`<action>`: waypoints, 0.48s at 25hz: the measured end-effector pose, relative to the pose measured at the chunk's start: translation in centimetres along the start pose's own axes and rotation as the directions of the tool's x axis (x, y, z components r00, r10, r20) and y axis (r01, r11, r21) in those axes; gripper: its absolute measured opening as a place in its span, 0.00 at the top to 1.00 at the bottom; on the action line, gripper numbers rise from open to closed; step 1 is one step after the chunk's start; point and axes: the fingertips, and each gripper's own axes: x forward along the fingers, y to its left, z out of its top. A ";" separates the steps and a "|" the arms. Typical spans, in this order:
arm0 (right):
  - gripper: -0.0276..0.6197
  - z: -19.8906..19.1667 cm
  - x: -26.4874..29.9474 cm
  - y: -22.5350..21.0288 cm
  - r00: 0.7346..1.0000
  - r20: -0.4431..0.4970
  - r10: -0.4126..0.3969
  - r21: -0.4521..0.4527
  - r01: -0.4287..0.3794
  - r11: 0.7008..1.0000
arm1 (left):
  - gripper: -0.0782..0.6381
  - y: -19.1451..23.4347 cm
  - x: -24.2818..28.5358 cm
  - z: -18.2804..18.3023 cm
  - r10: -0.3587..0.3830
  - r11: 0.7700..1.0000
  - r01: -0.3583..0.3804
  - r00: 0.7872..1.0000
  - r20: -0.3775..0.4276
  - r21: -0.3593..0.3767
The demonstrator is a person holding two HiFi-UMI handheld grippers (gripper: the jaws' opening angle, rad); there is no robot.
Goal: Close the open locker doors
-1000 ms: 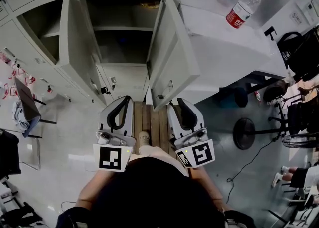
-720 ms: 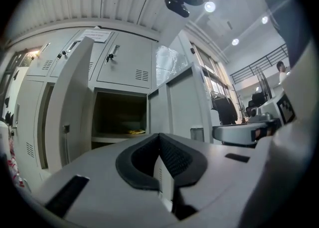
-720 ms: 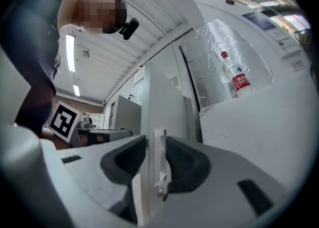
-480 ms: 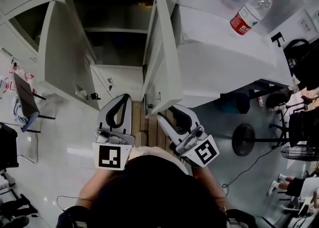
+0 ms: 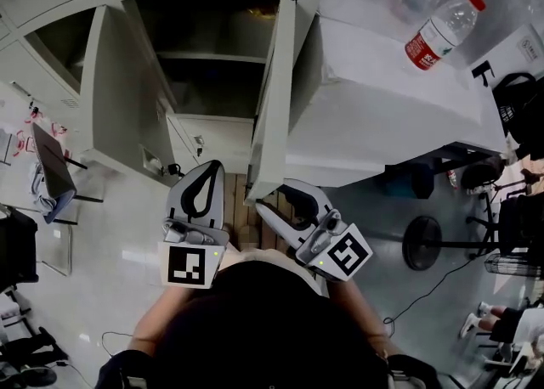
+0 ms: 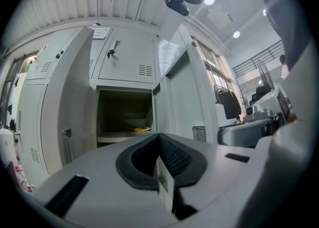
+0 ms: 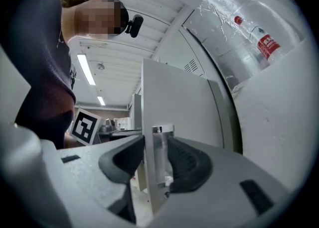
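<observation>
A grey locker compartment (image 5: 208,56) stands open, with its left door (image 5: 115,98) and right door (image 5: 274,107) both swung out toward me. My right gripper (image 5: 270,199) is at the right door's lower corner. In the right gripper view the door's edge (image 7: 177,107) and its metal latch (image 7: 160,152) stand between the jaws of the right gripper (image 7: 155,147), which are opening. My left gripper (image 5: 212,168) hangs shut and empty below the compartment, touching neither door. In the left gripper view the left gripper (image 6: 158,137) faces the open compartment (image 6: 124,115).
A plastic bottle (image 5: 438,32) lies on the white wrapped cabinet (image 5: 382,98) just right of the right door. A closed lower locker door with a key (image 5: 197,139) is below the compartment. A floor fan (image 5: 421,243) and chairs stand at the right.
My right gripper has swung left and forward to the right door's lower corner and has spread its jaws around the edge. The left gripper has stayed in place.
</observation>
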 end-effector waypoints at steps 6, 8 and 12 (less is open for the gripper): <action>0.75 -0.7 1.8 0.7 1.000 -0.024 0.006 0.036 -0.005 0.999 | 0.89 1.6 -0.4 0.4 -0.001 1.000 0.001 1.000 -0.004 0.007; 0.75 -1.0 2.3 0.9 1.000 -0.031 0.000 0.039 0.001 0.999 | 0.89 2.0 -0.7 0.3 -0.005 1.000 0.005 1.000 -0.005 0.005; 0.75 -1.3 3.0 1.0 1.000 -0.030 -0.007 0.058 0.008 0.998 | 0.89 2.5 -1.0 0.2 -0.012 1.000 0.012 1.000 -0.010 0.007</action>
